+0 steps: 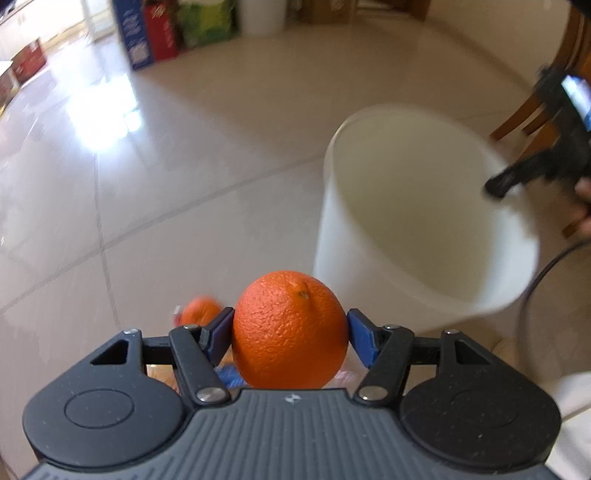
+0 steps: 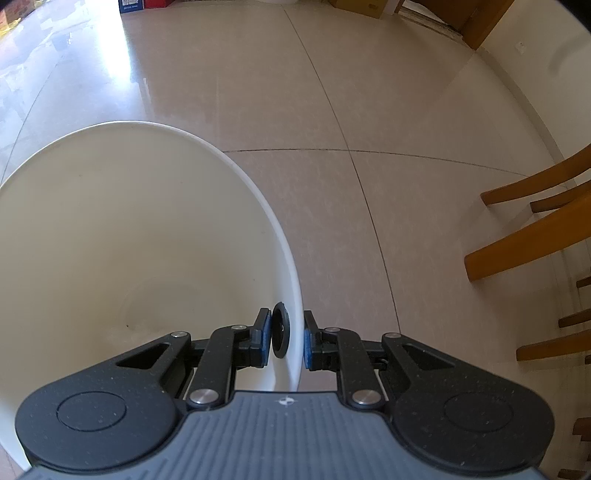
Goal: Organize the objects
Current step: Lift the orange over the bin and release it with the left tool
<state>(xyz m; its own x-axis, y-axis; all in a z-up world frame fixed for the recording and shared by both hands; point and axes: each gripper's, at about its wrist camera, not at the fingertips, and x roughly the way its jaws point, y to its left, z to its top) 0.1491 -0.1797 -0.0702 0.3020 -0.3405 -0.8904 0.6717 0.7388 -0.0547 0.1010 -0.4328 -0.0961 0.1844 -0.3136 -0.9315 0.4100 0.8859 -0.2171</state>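
Observation:
My left gripper (image 1: 290, 325) is shut on an orange (image 1: 290, 328), held above the tiled floor just left of a white bucket (image 1: 417, 229). A second orange (image 1: 199, 312) lies blurred on the floor behind the left finger. My right gripper (image 2: 286, 338) is shut on the white bucket's rim (image 2: 293, 332), one finger inside and one outside, next to a black round fitting (image 2: 279, 334) on the inner wall. The bucket's inside (image 2: 129, 258) looks empty. The right gripper also shows in the left wrist view (image 1: 506, 182) at the bucket's far rim.
Glossy beige floor tiles (image 2: 369, 92) spread all around. Wooden chair legs (image 2: 535, 236) stand to the right. Coloured boxes (image 1: 155, 33) and a white container (image 1: 260, 16) stand by the far wall. A red box (image 1: 27, 61) sits far left.

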